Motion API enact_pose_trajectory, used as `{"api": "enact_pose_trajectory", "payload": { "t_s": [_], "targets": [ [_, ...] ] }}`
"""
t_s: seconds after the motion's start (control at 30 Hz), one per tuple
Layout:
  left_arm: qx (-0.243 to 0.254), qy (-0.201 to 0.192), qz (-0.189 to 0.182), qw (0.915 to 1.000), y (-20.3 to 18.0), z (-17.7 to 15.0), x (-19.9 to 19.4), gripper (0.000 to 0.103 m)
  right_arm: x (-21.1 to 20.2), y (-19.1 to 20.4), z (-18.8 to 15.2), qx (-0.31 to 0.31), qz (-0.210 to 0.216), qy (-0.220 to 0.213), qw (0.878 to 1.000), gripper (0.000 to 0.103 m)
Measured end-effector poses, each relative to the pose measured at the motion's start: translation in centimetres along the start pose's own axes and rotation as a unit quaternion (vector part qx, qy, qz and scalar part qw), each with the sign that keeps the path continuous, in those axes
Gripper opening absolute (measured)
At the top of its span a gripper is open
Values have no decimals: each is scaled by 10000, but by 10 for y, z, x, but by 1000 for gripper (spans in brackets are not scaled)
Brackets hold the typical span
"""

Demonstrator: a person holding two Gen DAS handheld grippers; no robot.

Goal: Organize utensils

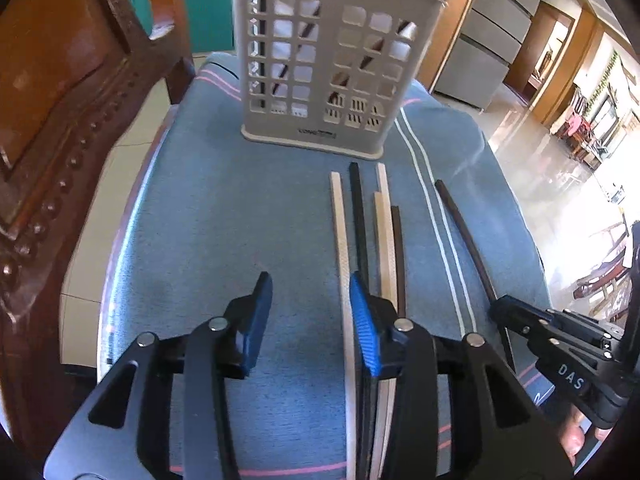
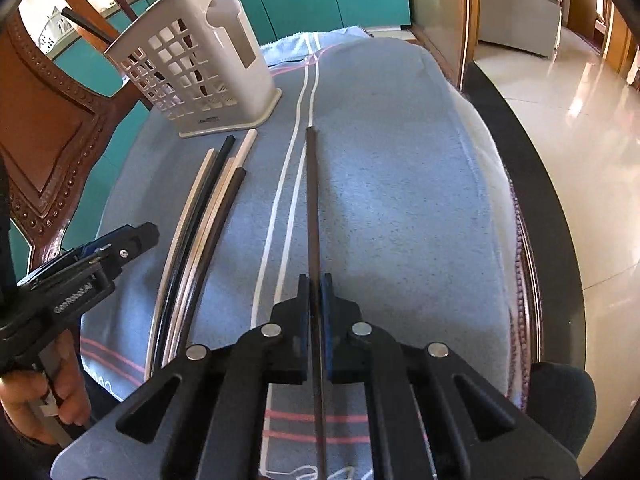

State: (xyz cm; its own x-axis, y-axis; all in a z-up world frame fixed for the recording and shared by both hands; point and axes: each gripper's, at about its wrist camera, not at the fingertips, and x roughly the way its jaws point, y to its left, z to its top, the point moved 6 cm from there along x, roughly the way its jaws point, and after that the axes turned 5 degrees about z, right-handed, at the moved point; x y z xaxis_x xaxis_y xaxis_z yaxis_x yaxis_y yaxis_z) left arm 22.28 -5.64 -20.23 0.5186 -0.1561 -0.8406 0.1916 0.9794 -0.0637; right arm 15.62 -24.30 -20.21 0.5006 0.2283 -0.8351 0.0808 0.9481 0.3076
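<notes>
A beige slotted utensil holder (image 1: 320,72) (image 2: 192,60) stands at the far end of the blue cloth, with dark chopsticks leaning inside it. Several chopsticks (image 1: 360,220) (image 2: 200,208), white and black, lie side by side in front of it. My left gripper (image 1: 309,280) (image 2: 136,236) hangs open over them; the leftmost white chopstick (image 1: 341,232) runs just inside its right pad, untouched. A single dark brown chopstick (image 2: 313,200) (image 1: 460,232) lies apart to the right. My right gripper (image 2: 315,280) (image 1: 504,308) is shut on its near part.
A blue striped cloth (image 1: 200,220) (image 2: 400,180) covers the round table. A brown leather chair back (image 1: 60,100) (image 2: 44,128) stands close on the left. A person's hand (image 2: 24,396) holds the left gripper's handle. Glossy tiled floor (image 2: 580,140) lies past the table's right edge.
</notes>
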Motion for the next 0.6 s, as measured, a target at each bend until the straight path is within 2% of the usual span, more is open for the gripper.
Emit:
{"api": "enact_pose_trajectory", "payload": {
  "t_s": [0.17, 0.23, 0.3, 0.4, 0.6],
  "targets": [
    [124, 220, 87, 9996, -7, -11, 14, 39, -1, -6, -3, 71, -7, -7, 10000, 11],
    [173, 197, 60, 9996, -9, -12, 14, 33, 1, -6, -2, 62, -9, 1, 10000, 13],
    [205, 180, 62, 9996, -11, -12, 13, 16, 3, -4, -1, 57, -4, 4, 10000, 15],
    [230, 180, 61, 9996, -12, -13, 12, 8, 5, -3, 0, 48, -8, -2, 10000, 16],
    [143, 230, -6, 9996, -5, -15, 7, 6, 6, -2, -1, 25, -28, 6, 10000, 16]
  ]
}}
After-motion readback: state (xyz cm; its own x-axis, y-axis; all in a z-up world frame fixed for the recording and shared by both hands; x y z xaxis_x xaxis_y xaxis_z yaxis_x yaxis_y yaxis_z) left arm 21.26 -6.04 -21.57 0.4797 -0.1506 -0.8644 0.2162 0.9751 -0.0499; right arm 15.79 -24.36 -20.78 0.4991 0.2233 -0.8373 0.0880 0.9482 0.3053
